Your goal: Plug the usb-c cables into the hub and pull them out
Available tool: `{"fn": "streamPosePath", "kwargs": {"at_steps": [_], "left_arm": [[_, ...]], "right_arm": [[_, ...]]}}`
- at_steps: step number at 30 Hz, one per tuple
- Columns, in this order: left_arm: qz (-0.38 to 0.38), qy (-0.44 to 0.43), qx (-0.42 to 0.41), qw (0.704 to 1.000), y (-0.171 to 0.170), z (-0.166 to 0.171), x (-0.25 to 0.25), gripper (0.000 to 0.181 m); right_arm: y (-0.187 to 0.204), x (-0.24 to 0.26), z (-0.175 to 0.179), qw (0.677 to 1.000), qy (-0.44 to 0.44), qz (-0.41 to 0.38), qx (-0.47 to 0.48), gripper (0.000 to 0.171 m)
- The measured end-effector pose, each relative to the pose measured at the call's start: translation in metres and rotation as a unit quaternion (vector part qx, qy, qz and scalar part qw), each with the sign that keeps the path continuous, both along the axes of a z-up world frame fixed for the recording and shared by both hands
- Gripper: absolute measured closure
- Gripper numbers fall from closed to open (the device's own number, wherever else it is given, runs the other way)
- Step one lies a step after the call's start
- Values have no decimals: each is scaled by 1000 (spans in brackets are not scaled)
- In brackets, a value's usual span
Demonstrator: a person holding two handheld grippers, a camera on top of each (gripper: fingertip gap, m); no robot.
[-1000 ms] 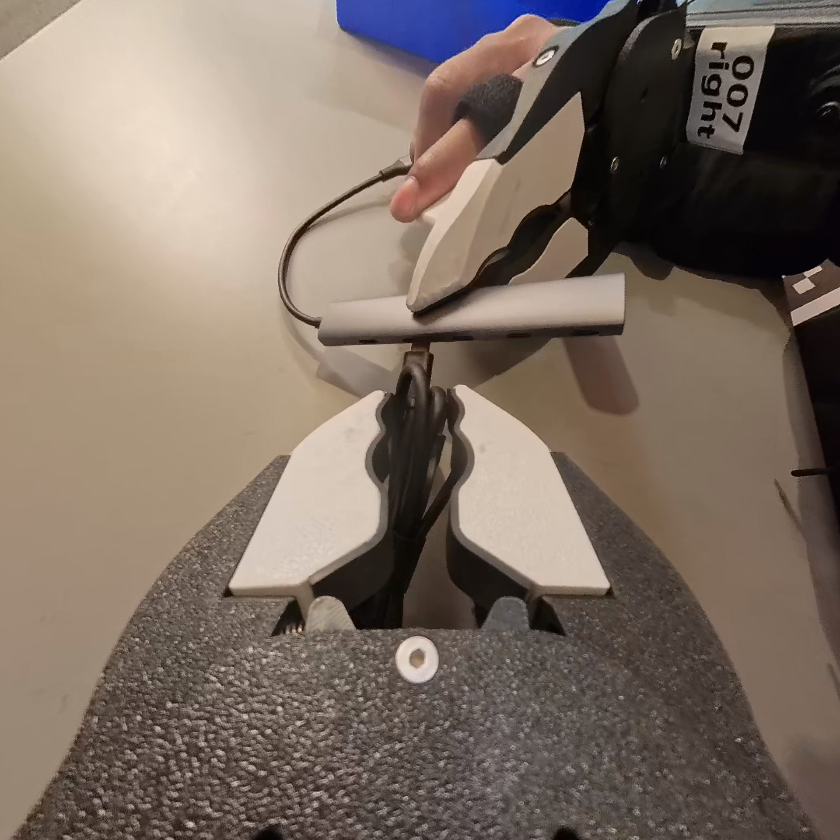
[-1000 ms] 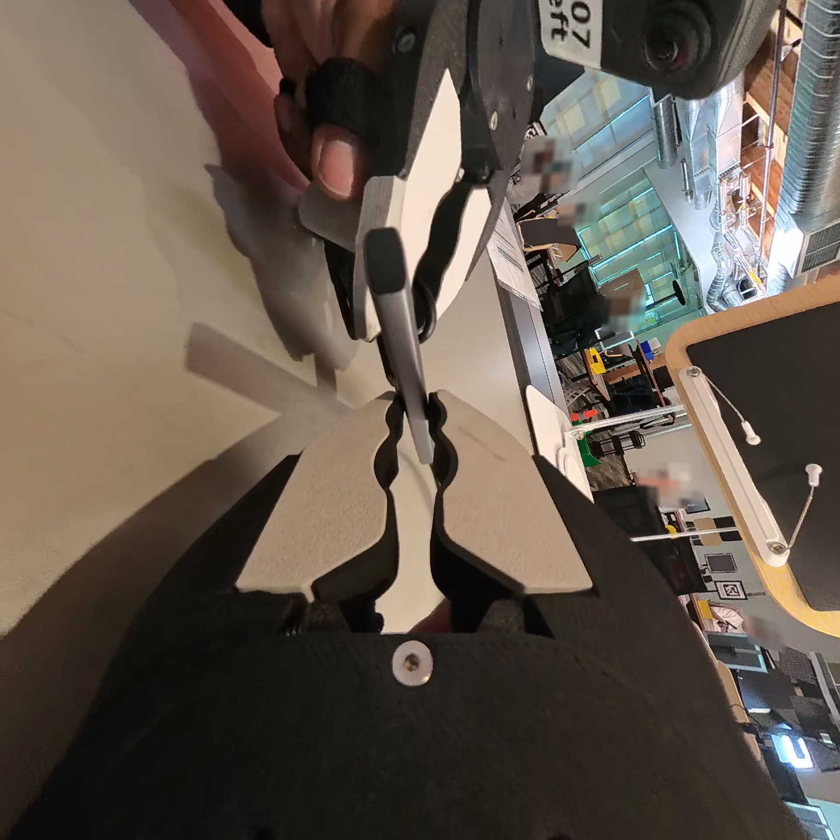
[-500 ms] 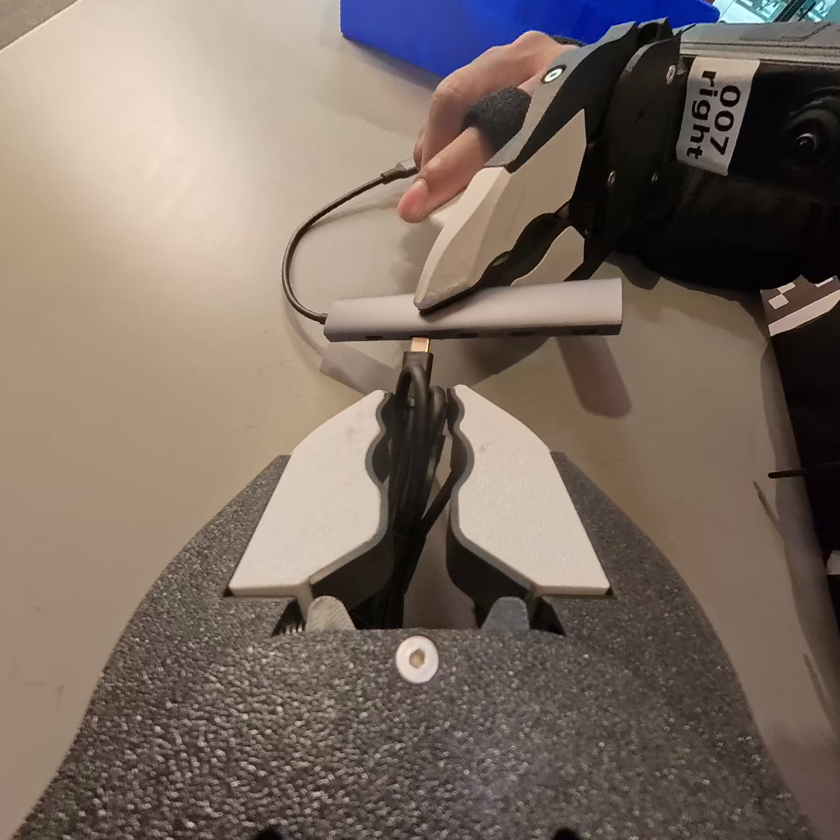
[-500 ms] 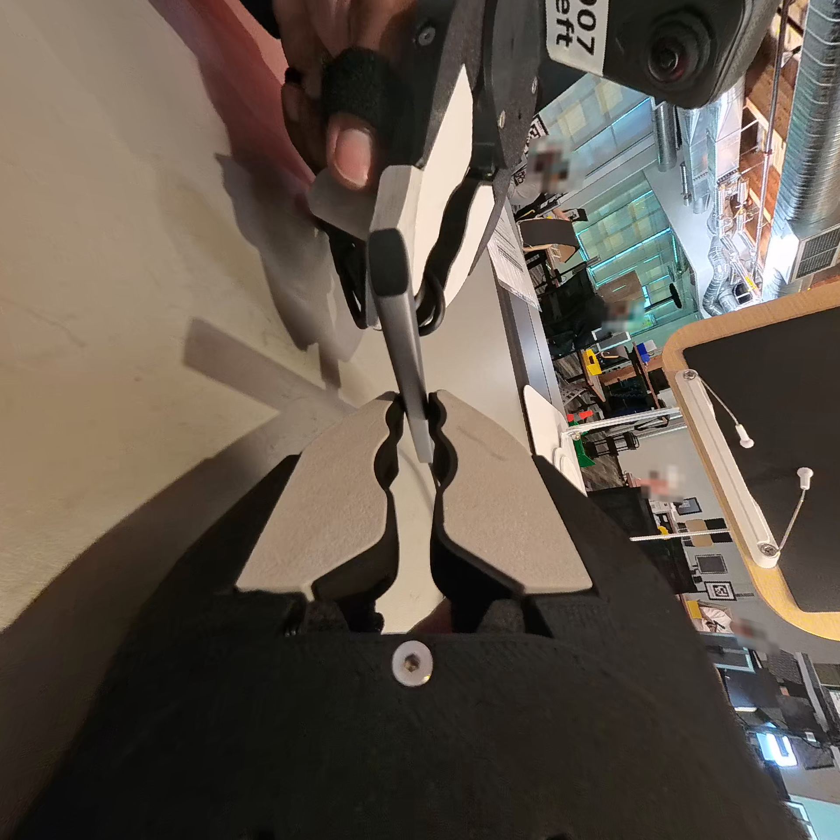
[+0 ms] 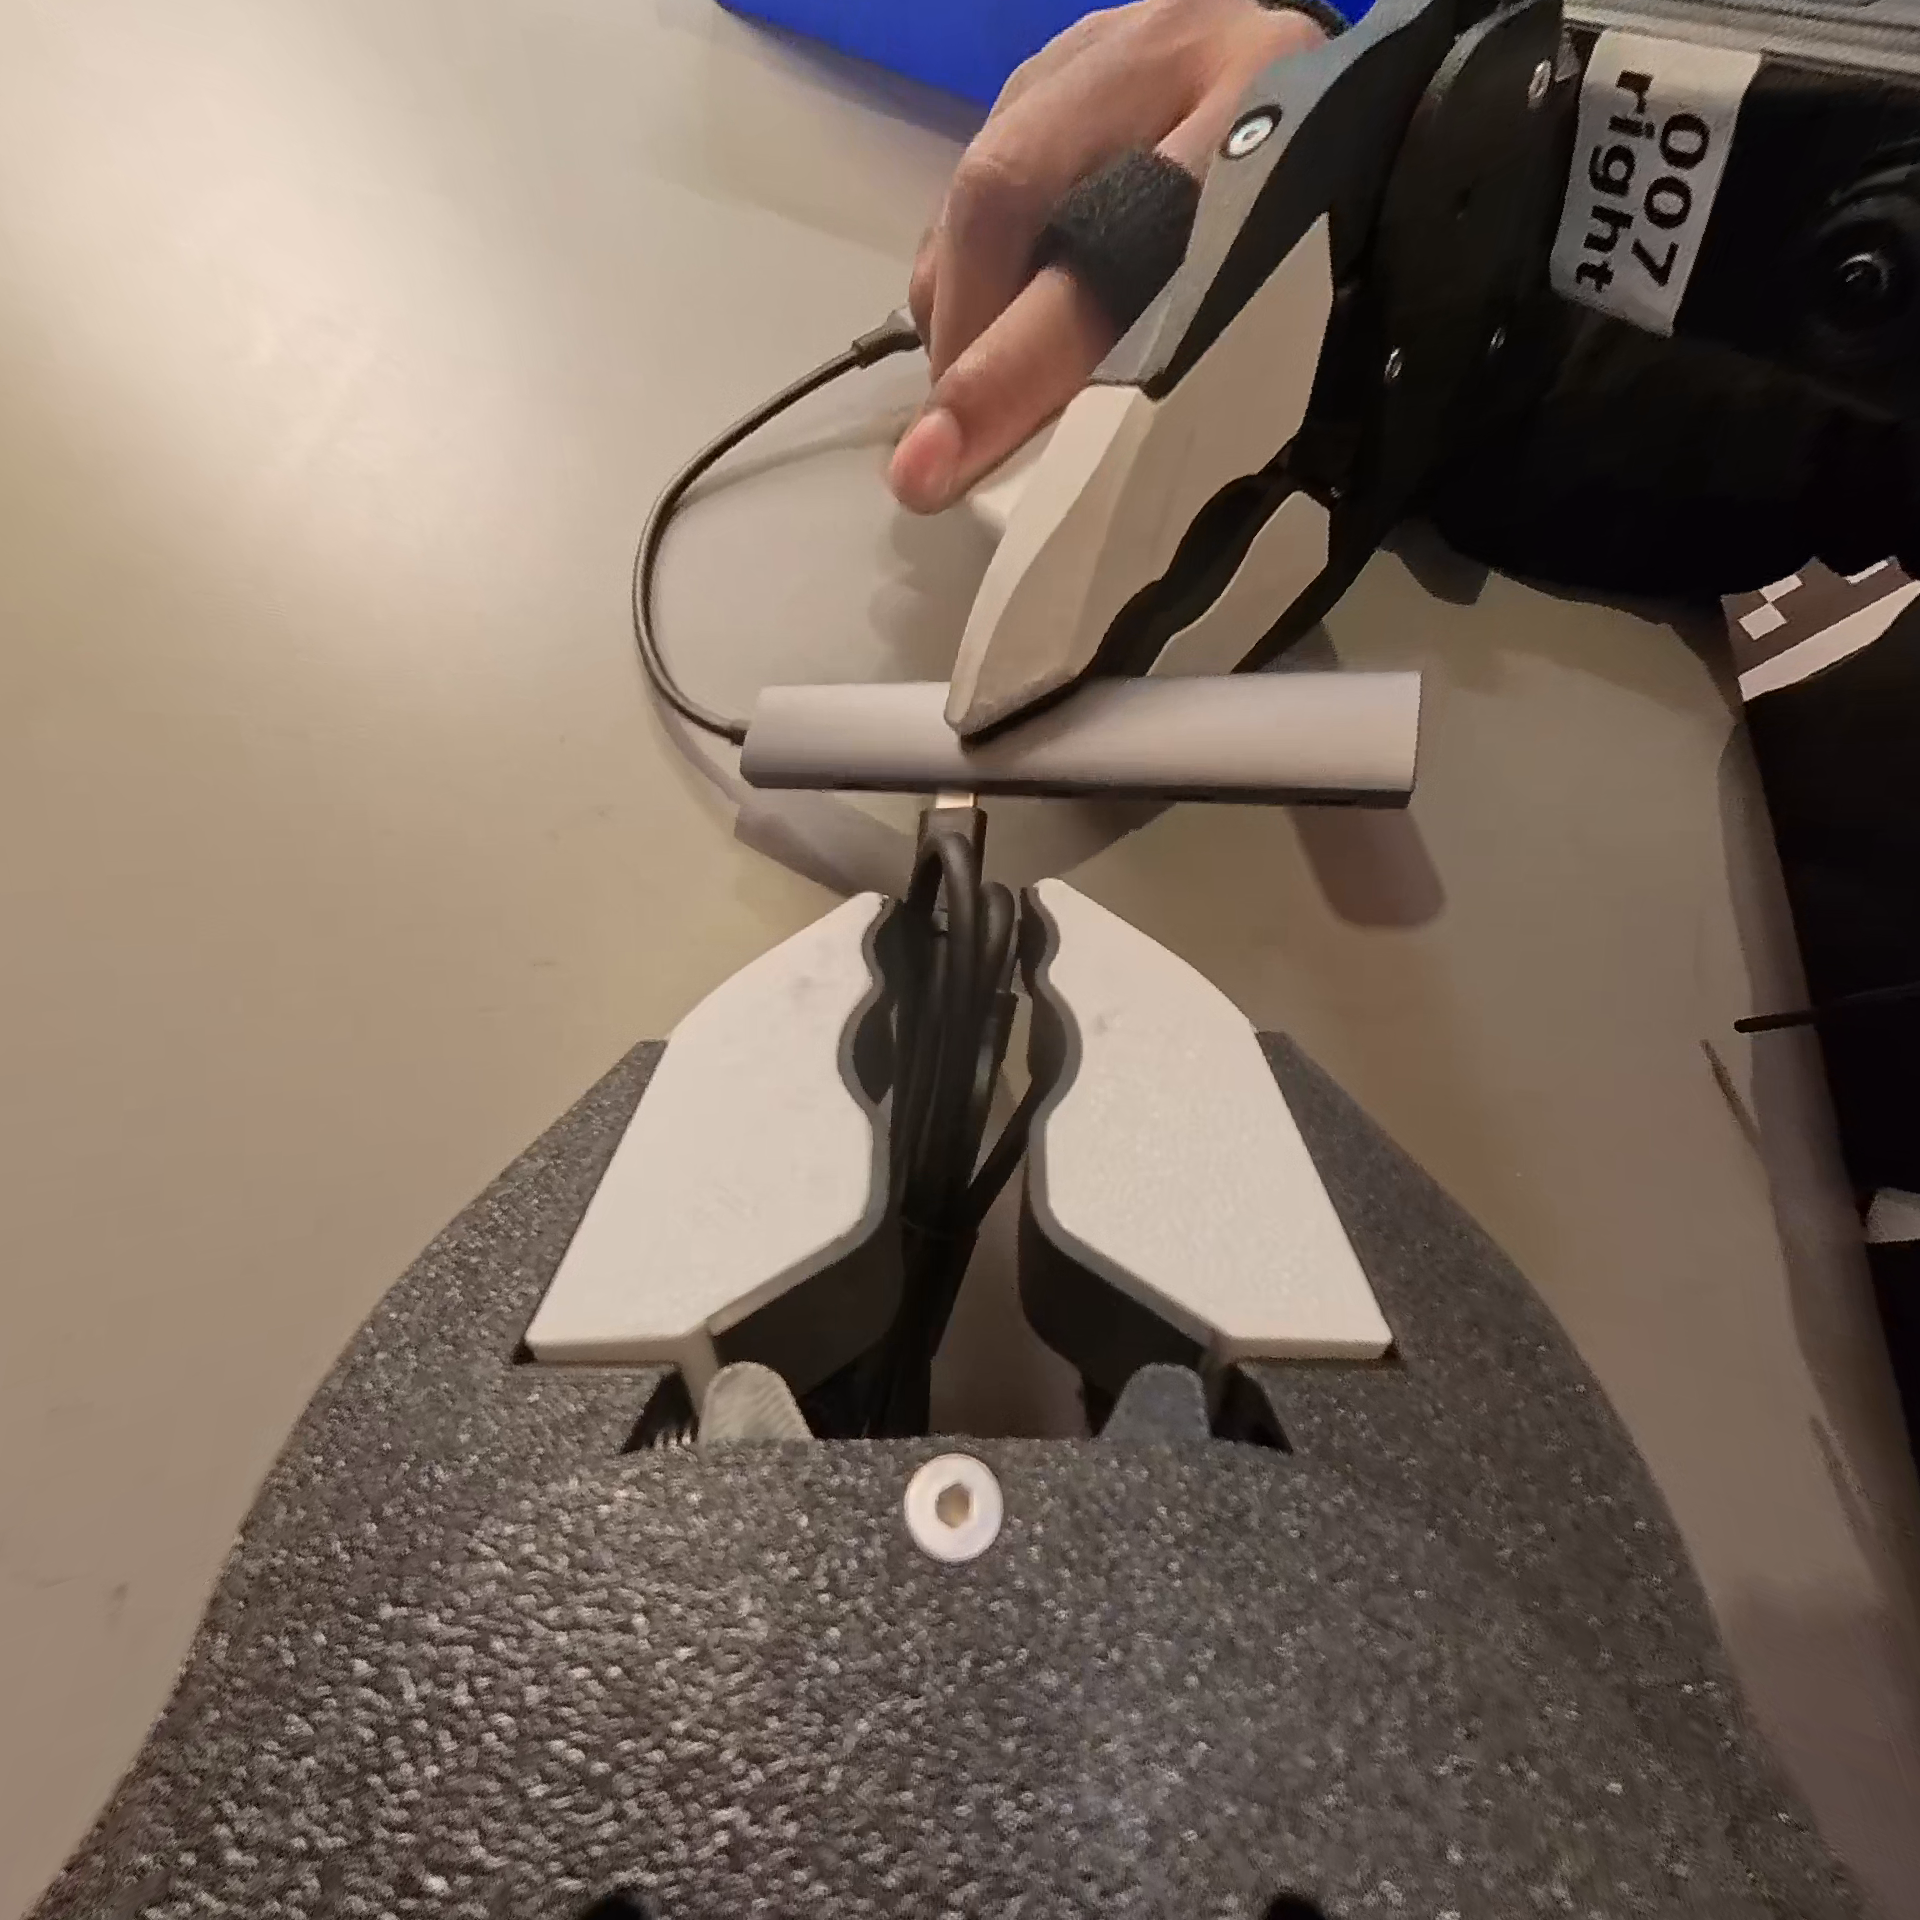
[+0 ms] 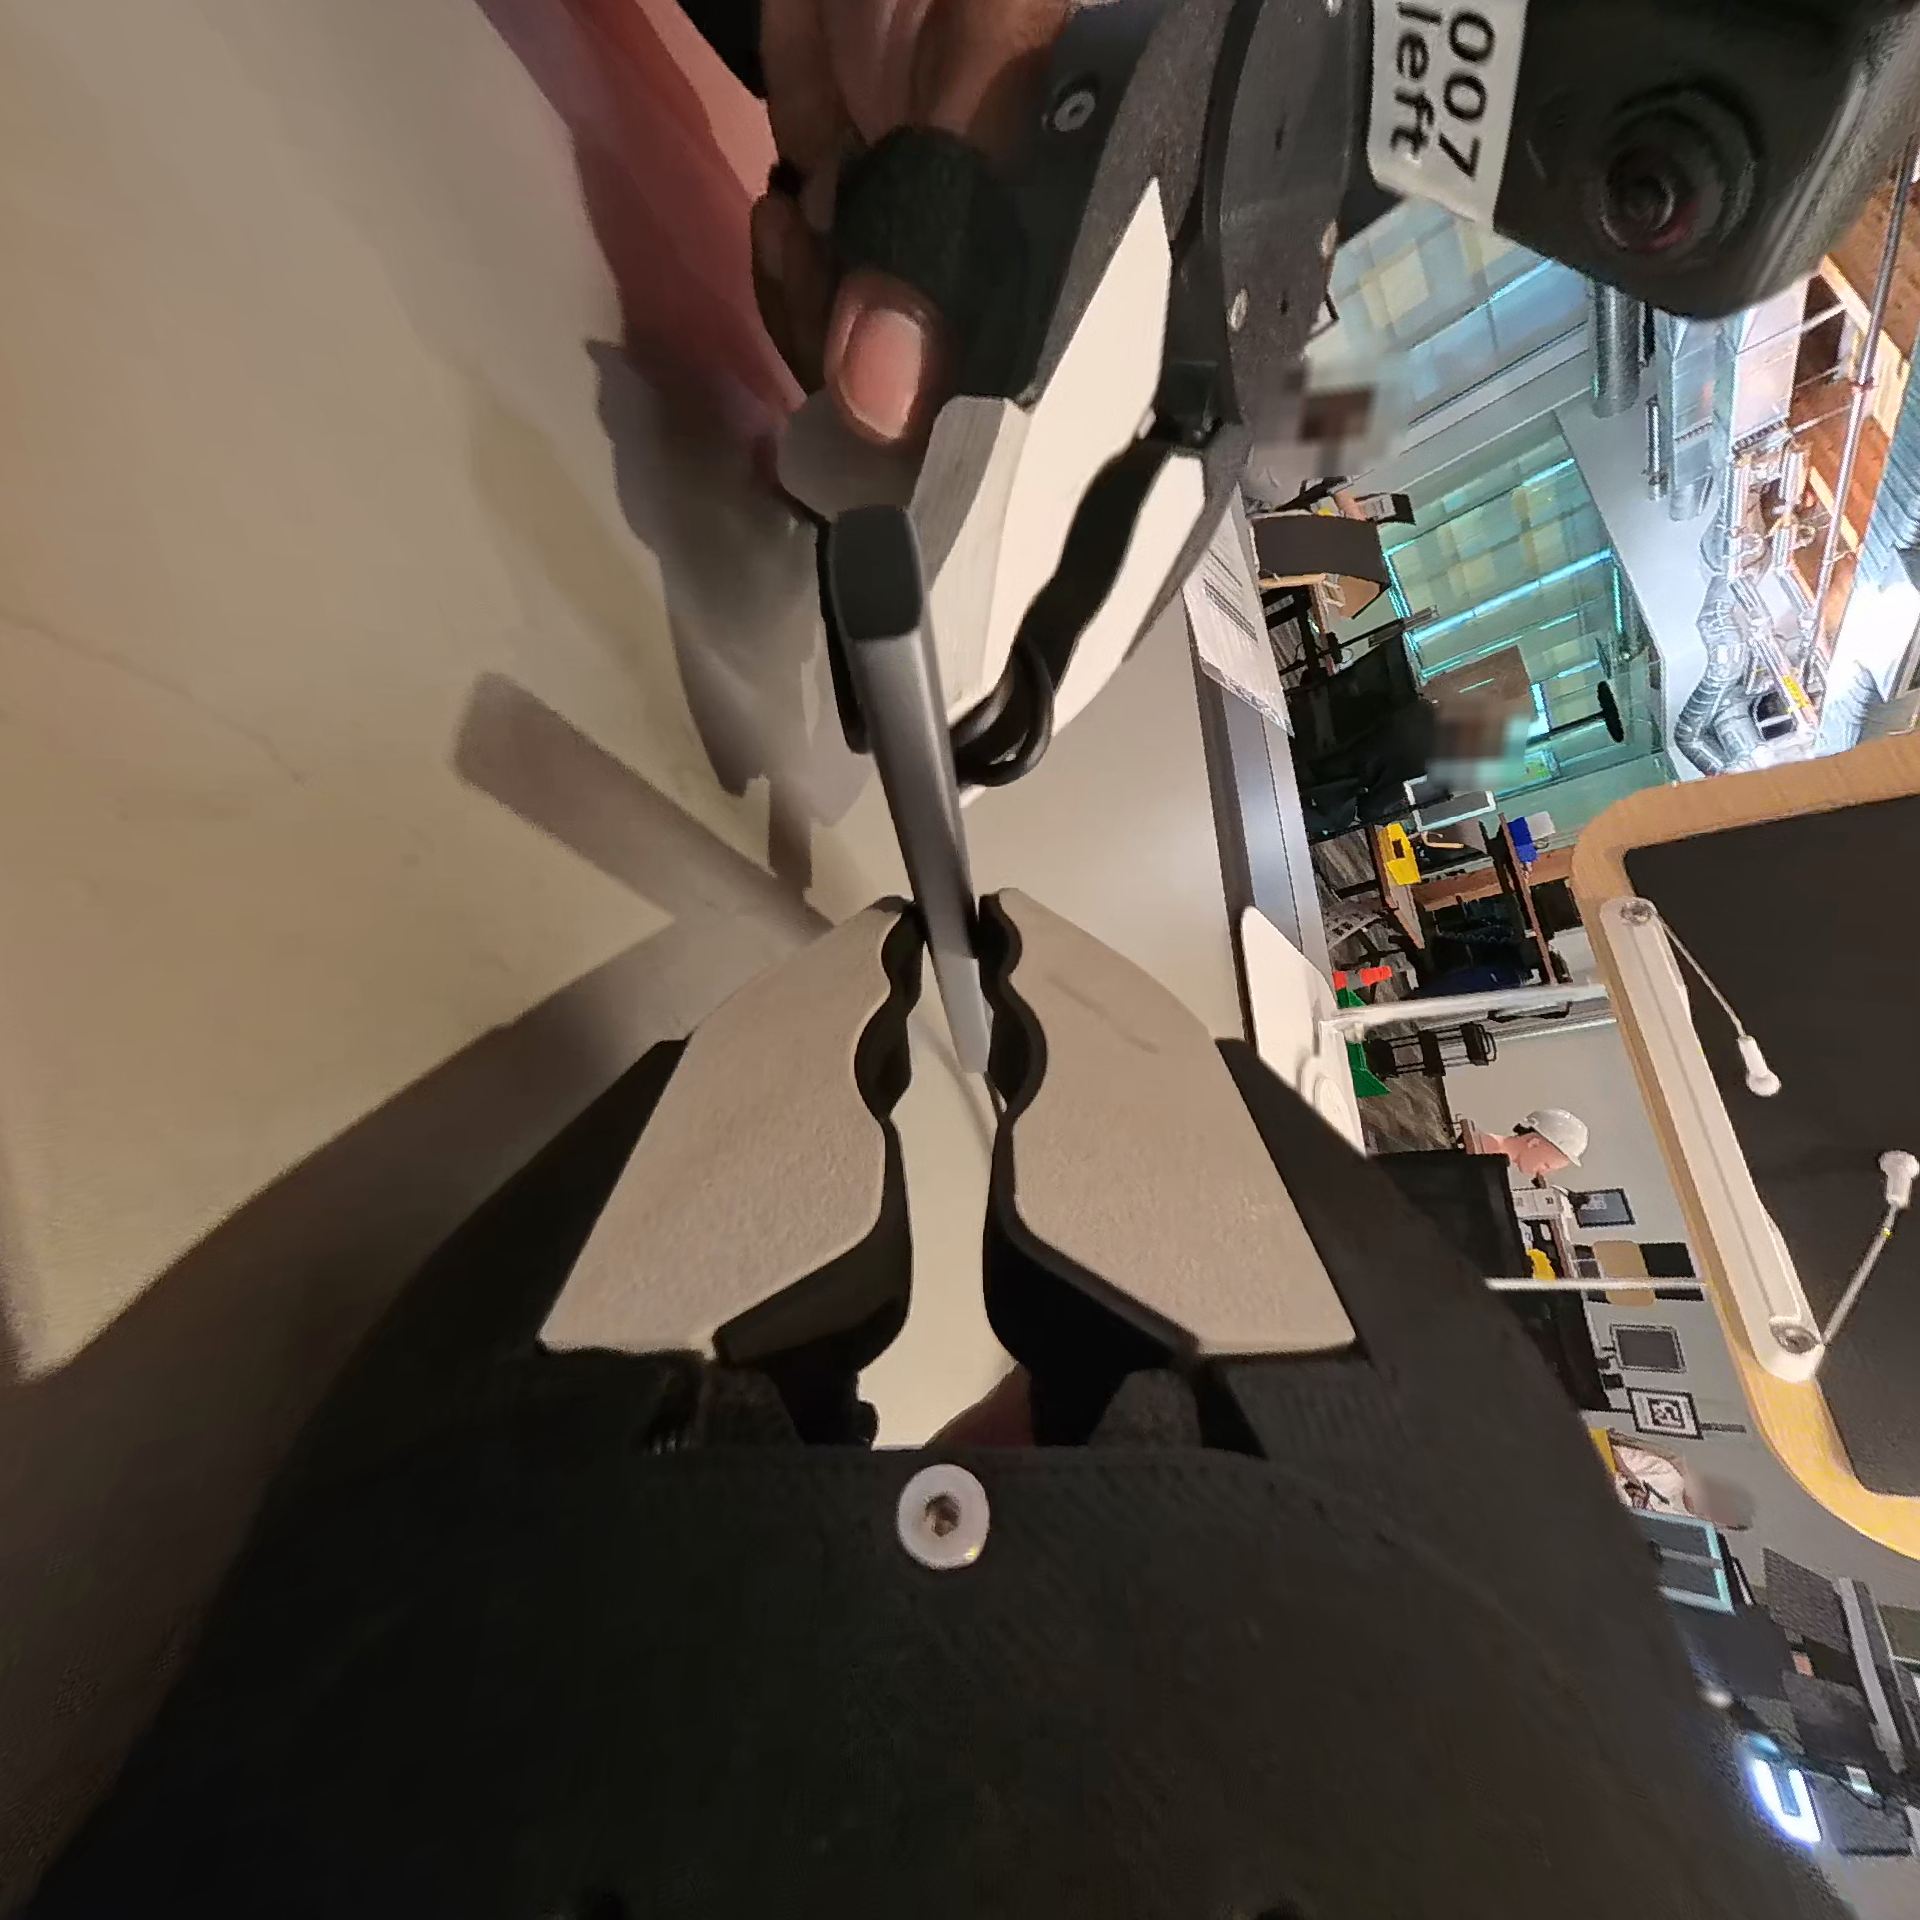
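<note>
In the left wrist view, my left gripper (image 5: 956,904) is shut on a bundled black usb-c cable (image 5: 940,1039). Its plug (image 5: 954,821) points up, and the bare metal tip meets the lower edge of the grey hub (image 5: 1195,743). My right gripper (image 5: 987,717) comes in from the upper right and is shut on the hub's middle, holding it level above the table. In the right wrist view, my right gripper (image 6: 948,914) clamps the hub (image 6: 914,707), seen end-on. The left gripper (image 6: 1029,665) is beyond it with cable loops (image 6: 1013,727) at its tips.
The hub's own thin black lead (image 5: 665,582) loops left over the beige table (image 5: 312,727). A blue bin (image 5: 883,42) stands at the far edge. A black board with a wooden rim (image 6: 1766,1143) is at the right in the right wrist view. My left and right fingertips are right by each other.
The plug's metal tip, hidden in the hub one second ago, now shows below the hub's edge. The hub has tipped, so its row of ports no longer faces my left camera.
</note>
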State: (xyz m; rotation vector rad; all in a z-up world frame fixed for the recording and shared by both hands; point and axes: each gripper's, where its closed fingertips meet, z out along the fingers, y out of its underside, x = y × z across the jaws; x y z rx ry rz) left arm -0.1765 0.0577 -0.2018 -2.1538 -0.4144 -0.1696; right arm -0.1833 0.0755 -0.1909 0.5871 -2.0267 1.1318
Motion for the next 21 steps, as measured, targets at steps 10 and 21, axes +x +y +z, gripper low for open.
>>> {"fn": "streamPosePath", "kwargs": {"at_steps": [10,21], "left_arm": [[-32,15,2,999,-2,1,7,161],[-47,19,37,998,2,9,10,161]], "right_arm": [[-4,8,1,999,-23,21,-8,161],[-1,-1,-1,999,-36,-4,-19,160]]}}
